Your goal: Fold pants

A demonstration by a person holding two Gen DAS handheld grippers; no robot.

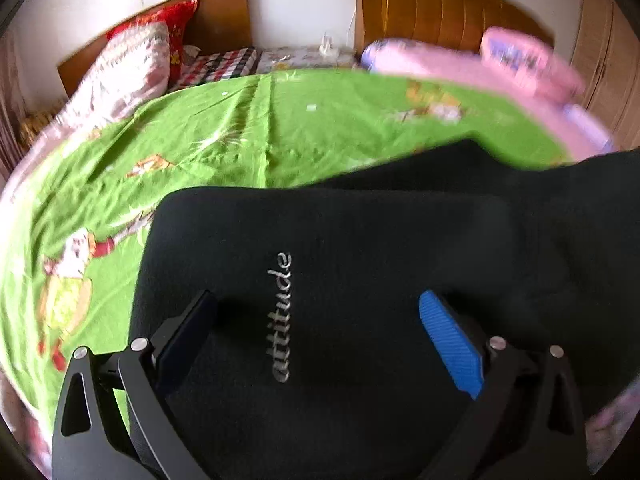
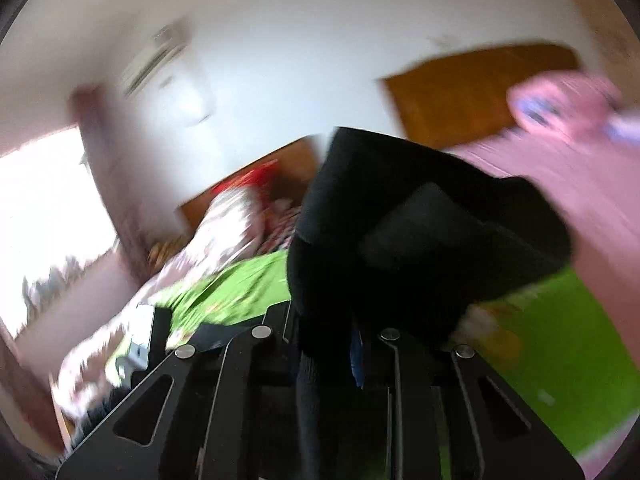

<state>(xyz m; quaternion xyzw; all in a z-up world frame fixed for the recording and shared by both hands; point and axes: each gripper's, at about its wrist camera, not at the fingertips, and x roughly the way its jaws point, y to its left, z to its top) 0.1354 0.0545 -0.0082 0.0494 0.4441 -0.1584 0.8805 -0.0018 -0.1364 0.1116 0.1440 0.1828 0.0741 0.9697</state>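
The black pants point(image 1: 360, 248) with silver "attitude" lettering lie spread on the green bedsheet point(image 1: 200, 140) in the left wrist view. My left gripper point(image 1: 316, 320) is open, its fingers resting over the fabric on either side of the lettering; one blue pad point(image 1: 448, 340) shows. In the right wrist view, which is blurred and tilted, my right gripper point(image 2: 340, 344) is shut on a bunch of the black pants point(image 2: 400, 232), lifted above the bed.
Pillows point(image 1: 124, 68) and a wooden headboard point(image 1: 440, 4) stand at the far side. A pink quilt point(image 1: 528, 68) lies at the back right. A wardrobe point(image 1: 608, 60) stands at the right. A bright window point(image 2: 40, 220) is at the left.
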